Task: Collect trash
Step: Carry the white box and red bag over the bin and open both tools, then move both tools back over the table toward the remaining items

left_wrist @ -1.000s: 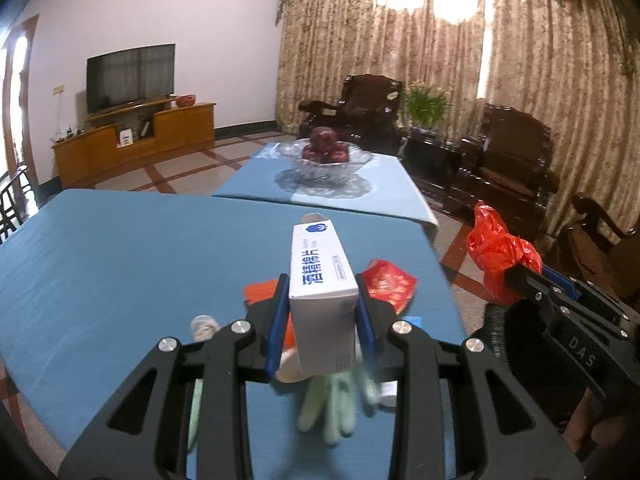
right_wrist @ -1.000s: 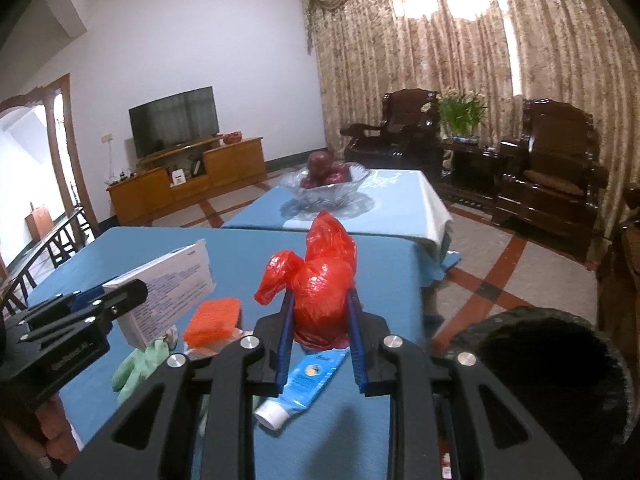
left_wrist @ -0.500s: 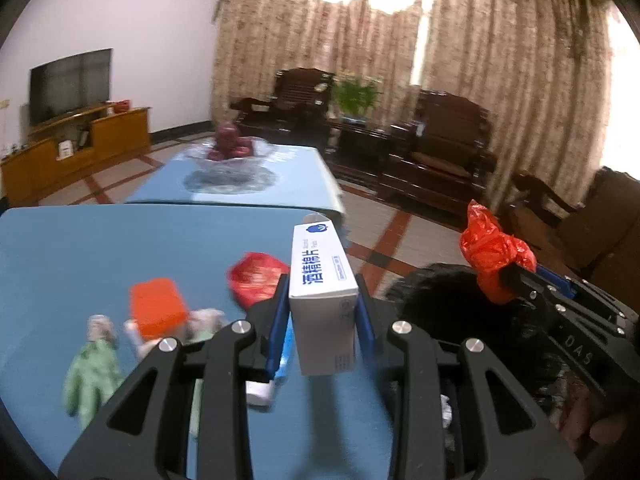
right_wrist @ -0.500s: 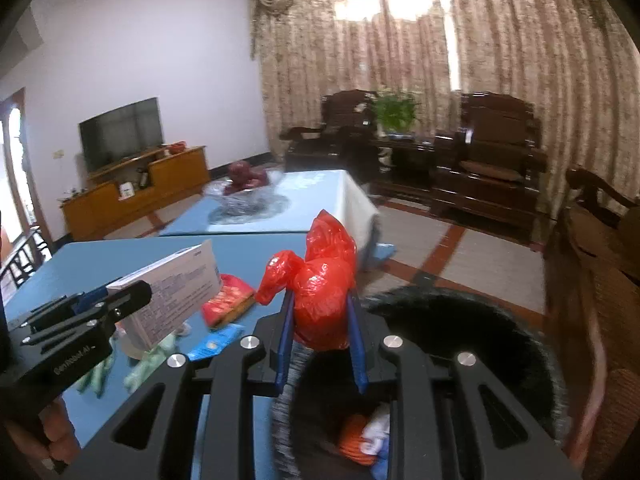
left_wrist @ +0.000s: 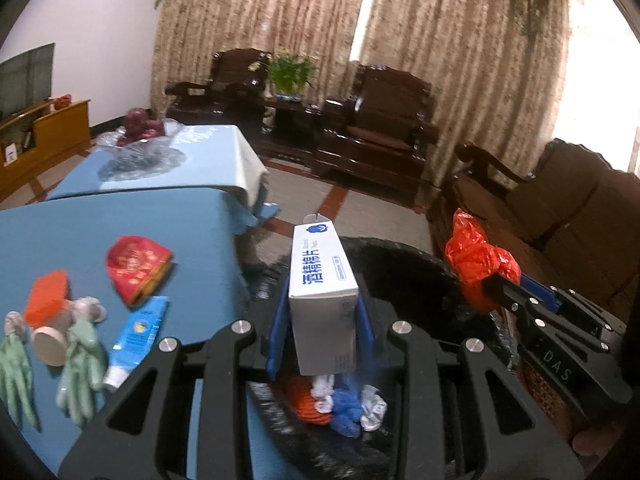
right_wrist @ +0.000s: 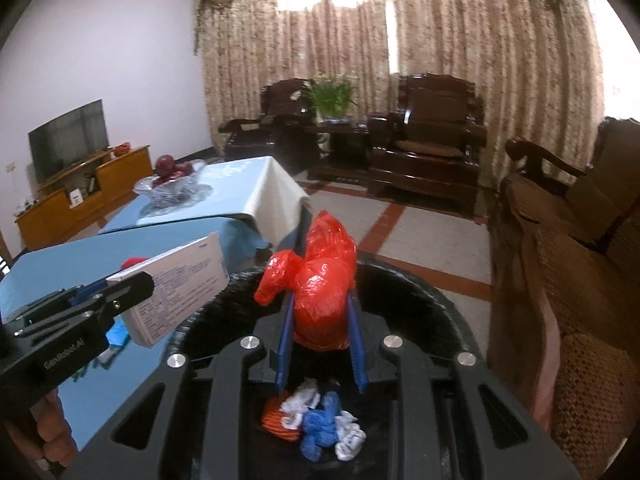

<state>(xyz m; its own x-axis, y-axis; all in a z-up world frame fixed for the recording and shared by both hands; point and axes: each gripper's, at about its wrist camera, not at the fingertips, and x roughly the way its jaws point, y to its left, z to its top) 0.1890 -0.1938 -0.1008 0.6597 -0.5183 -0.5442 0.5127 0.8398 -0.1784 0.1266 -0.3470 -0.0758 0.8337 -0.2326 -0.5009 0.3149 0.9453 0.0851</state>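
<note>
My left gripper (left_wrist: 322, 316) is shut on an upright white box with blue lettering (left_wrist: 322, 280), held over the black-lined trash bin (left_wrist: 408, 264). To its right, my right gripper (right_wrist: 320, 316) is shut on a crumpled red plastic bag (right_wrist: 320, 280), also above the bin's rim (right_wrist: 420, 280). Each gripper shows in the other's view: the box (right_wrist: 180, 284) at the left, the bag (left_wrist: 476, 264) at the right. Orange, white and blue scraps (right_wrist: 316, 420) lie at the bin's bottom.
On the blue table (left_wrist: 80, 224) to the left lie a red packet (left_wrist: 136, 264), an orange block (left_wrist: 46, 296), a blue tube (left_wrist: 136, 340), green gloves (left_wrist: 76, 364) and a round lid (left_wrist: 48, 344). A sofa (right_wrist: 580, 280) stands right of the bin. A fruit bowl (left_wrist: 140, 136) sits on the farther table.
Both grippers have swung right from over the table to above the open bin, still holding the box and the red bag. The bin's inside and its scraps have come into view.
</note>
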